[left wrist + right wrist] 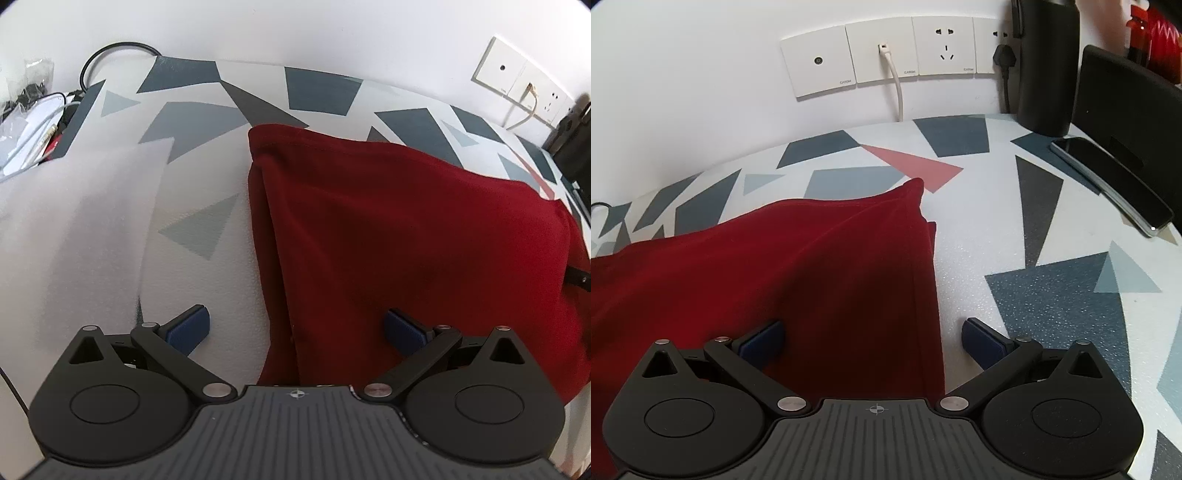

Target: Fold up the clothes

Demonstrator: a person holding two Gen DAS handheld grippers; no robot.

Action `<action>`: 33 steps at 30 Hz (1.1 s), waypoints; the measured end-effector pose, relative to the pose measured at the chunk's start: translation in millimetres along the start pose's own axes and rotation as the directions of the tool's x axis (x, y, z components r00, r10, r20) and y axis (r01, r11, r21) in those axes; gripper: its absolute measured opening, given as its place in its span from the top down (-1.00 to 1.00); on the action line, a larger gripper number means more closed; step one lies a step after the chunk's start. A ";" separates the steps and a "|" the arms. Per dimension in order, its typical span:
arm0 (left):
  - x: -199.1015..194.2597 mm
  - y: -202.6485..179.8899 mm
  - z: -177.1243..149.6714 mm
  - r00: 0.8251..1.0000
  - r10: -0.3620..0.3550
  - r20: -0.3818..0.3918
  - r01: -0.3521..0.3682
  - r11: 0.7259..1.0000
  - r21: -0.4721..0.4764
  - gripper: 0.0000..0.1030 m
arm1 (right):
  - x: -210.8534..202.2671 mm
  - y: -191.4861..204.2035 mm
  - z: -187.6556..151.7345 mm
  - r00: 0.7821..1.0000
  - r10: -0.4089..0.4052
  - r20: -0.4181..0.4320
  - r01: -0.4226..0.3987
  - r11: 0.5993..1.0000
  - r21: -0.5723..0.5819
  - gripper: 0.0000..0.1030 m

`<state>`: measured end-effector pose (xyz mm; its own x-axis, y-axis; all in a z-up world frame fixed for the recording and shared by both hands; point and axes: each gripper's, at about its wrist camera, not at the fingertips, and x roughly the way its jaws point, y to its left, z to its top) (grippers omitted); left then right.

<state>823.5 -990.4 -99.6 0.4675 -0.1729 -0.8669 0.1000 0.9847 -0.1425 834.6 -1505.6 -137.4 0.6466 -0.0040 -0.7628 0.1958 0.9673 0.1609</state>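
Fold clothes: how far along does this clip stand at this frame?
Done: the red garment lies folded in layers on the patterned table, edges stacked. In hand: nothing; the left gripper and right gripper are both open, each straddling a side edge without pinching it. Left: possibly another fold; no other clothes are in view.

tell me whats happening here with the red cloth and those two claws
A person is folding a dark red garment on a table with a geometric-patterned top, using a handheld claw in each hand. The garment already lies folded into a flat shape. The left claw is wide open over its left edge, and the right claw is open over its right edge. Neither is gripping the fabric. A phone lies off to the right.
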 end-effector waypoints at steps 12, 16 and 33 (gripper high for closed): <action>0.0 -10.0 -4.1 0.999 0.048 0.020 -0.049 0.999 0.017 -1.00 | 2.4 7.1 -5.9 0.999 -0.035 0.010 0.036 0.998 -0.056 -0.99; -0.7 -10.8 -5.7 0.998 0.051 0.033 -0.051 0.999 0.018 -1.00 | 1.7 7.7 -9.8 0.999 -0.038 0.032 0.040 0.997 -0.067 -0.99; -4.4 -6.5 -10.3 0.998 0.026 0.053 -0.027 0.999 0.029 -1.00 | 2.5 8.6 -6.6 0.999 -0.048 0.008 0.048 0.996 -0.070 -0.99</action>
<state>811.8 -995.9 -99.8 0.5162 -0.1482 -0.8436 0.1130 0.9881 -0.1045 833.0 -1495.6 -142.0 0.6426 -0.0525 -0.7644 0.1749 0.9814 0.0796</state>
